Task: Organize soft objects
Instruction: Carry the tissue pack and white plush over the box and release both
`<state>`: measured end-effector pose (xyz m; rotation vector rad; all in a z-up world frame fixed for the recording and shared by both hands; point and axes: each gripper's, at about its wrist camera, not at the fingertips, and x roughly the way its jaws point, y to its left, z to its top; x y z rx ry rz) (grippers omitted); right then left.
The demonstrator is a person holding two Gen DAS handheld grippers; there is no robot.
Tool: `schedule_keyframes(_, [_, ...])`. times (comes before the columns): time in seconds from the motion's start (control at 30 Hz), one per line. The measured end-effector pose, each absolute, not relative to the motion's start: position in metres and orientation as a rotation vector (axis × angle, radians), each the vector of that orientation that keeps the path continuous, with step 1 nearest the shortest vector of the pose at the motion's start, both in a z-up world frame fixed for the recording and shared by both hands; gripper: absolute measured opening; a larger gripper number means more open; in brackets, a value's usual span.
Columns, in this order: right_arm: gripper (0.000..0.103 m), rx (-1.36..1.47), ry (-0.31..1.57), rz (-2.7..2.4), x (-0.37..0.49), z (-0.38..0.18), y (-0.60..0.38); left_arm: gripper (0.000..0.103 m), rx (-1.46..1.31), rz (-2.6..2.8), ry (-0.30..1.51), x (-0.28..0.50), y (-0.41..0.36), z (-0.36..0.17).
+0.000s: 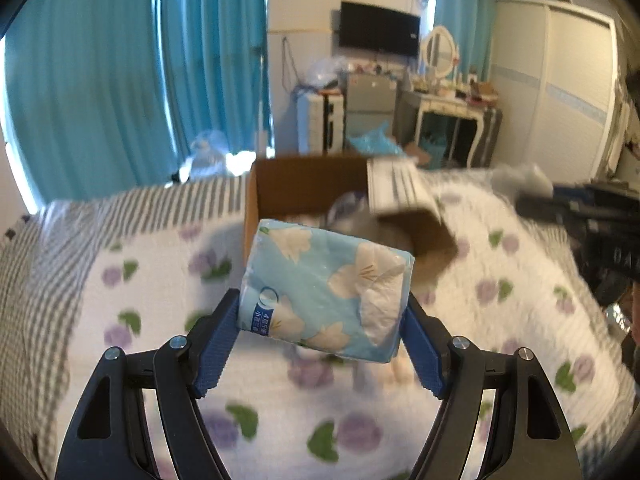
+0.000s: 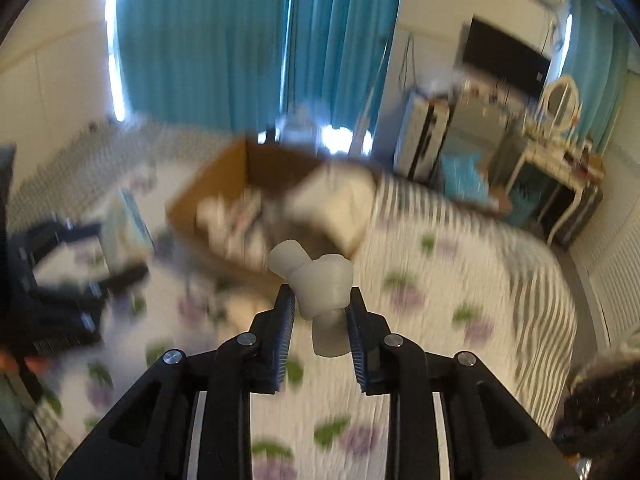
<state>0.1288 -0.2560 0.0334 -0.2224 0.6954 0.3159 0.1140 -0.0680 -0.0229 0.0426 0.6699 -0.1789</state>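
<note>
My left gripper (image 1: 323,308) is shut on a light blue tissue pack (image 1: 326,290) printed with white flowers and holds it above the bed, just short of an open cardboard box (image 1: 304,184). My right gripper (image 2: 322,300) is shut on a soft white object (image 2: 320,280) with rounded lobes and holds it above the bed near the same box (image 2: 224,184). The box holds several pale soft items (image 2: 232,220). The left gripper shows blurred at the left edge of the right wrist view (image 2: 72,264). The right gripper shows at the right edge of the left wrist view (image 1: 592,216).
The bed has a white floral blanket (image 1: 168,264) over a grey striped sheet (image 1: 36,280). Teal curtains (image 1: 120,80) hang behind. A dresser with a mirror (image 1: 440,52), a TV (image 1: 378,32) and a white wardrobe (image 1: 560,92) stand beyond the bed.
</note>
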Motion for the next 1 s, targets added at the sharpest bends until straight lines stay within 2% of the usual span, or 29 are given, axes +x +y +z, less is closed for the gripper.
schedule_keyframes(0.13, [0.027,-0.165,0.680,0.312,0.180,0.054,-0.244,0.075,0.050,-0.170,0.649,0.149,-0.068,-0.009])
schedule_keyframes(0.37, [0.032,-0.076,0.767,0.296,0.258,0.022,-0.234,0.075,0.084,-0.148,0.661,0.206,-0.073,-0.021])
schedule_keyframes(0.4, [0.036,-0.062,0.765,0.300,0.267,0.017,-0.234,0.075,0.082,-0.149,0.662,0.211,-0.074,-0.023])
schedule_keyframes(0.47, [0.062,-0.036,0.749,0.303,0.277,0.013,-0.235,0.077,0.067,-0.162,0.659,0.222,-0.076,-0.028])
schedule_keyframes(0.5, [0.079,-0.020,0.731,0.301,0.278,0.012,-0.237,0.077,0.059,-0.173,0.654,0.225,-0.076,-0.029])
schedule_keyframes(0.63, [0.081,0.014,0.681,0.300,0.283,0.011,-0.245,0.086,0.082,-0.179,0.639,0.234,-0.087,-0.036])
schedule_keyframes(0.8, [0.081,0.014,0.661,0.266,0.265,0.008,-0.261,0.086,0.192,-0.113,0.619,0.232,-0.103,-0.040])
schedule_keyframes(1.0, [0.081,-0.016,0.639,0.238,0.230,0.021,-0.274,0.087,0.115,-0.102,0.602,0.210,-0.088,-0.021])
